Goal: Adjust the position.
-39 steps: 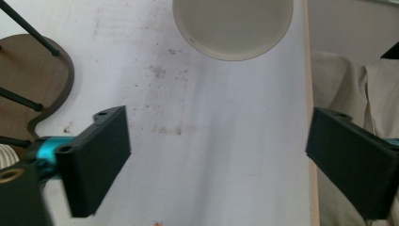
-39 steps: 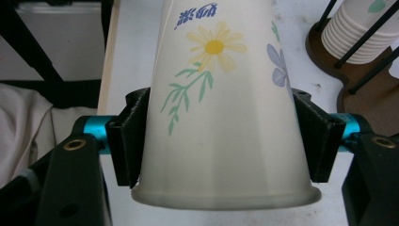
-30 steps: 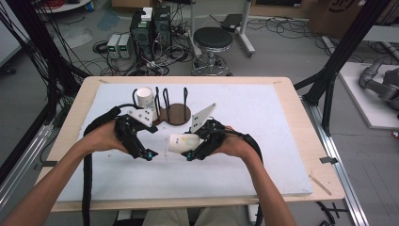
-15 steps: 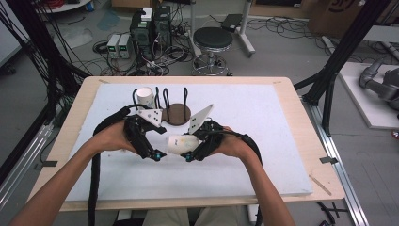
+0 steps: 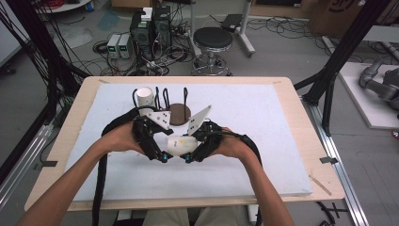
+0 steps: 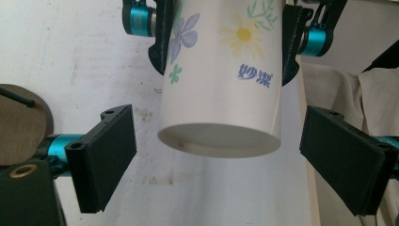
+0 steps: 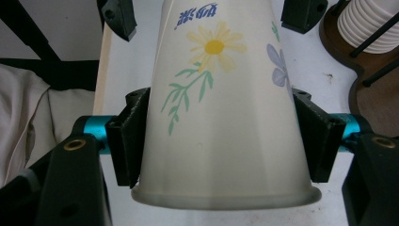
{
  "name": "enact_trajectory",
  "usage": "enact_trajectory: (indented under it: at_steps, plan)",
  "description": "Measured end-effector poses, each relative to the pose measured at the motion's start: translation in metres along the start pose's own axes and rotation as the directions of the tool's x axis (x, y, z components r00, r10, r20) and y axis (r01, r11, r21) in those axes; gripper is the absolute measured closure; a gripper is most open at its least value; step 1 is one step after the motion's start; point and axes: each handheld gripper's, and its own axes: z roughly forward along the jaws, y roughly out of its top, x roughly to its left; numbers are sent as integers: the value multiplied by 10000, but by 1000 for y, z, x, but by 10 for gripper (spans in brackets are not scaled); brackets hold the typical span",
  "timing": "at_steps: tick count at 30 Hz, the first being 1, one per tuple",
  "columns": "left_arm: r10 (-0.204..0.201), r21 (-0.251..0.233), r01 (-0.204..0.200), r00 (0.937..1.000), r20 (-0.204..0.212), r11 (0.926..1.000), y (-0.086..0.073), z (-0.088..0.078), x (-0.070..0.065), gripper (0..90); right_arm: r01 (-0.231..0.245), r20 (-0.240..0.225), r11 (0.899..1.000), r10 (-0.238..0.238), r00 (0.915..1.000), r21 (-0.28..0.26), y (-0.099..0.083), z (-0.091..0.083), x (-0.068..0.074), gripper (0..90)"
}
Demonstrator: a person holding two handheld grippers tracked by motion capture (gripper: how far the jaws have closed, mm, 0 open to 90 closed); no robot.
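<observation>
Right gripper [image 7: 221,146], seen in its own view: both black jaws press against opposite sides of a white paper cup [image 7: 221,108], near its rolled rim, so this gripper is clamped on the cup. The cup bears a yellow daisy, a blue flower, green sprigs and blue printed characters. Its narrower base points away from the right gripper and towards the left one.

Left gripper [image 6: 216,155], seen in its own view: the two black jaws stand wide apart on either side of the cup's base, with a clear gap on each side; this gripper is open and touches nothing. Beyond the base, the right gripper's jaws show pinching the cup wall.

High view: the person's two hands meet over the near-middle of the white foam-covered table [image 5: 263,141], the left gripper [image 5: 162,153] and right gripper [image 5: 190,155] facing each other with the cup [image 5: 181,145] lying on its side between them, held above the table surface.

Farther back on the table stands a round brown wooden base with upright black wire prongs [image 5: 179,113]; a stack of white paper cups [image 5: 145,98] sits at its left side. On the floor beyond the table: a round black stool [image 5: 213,40] and boxes of electronics with tangled cables [image 5: 150,28].
</observation>
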Motion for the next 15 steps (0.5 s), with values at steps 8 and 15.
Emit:
enact_trajectory:
  at_steps: [8, 15]
  plan:
    - [150, 174, -152, 9998, 120, 9997, 2, 4, 1, 162, 28, -15, 10000, -28, 10000, 27, 1, 1, 1, 302]
    - [238, 170, -241, 9995, 205, 9996, 1, 6, 1, 216, 84, -20, 10000, -84, 10000, -21, 0, 1, 0, 302]
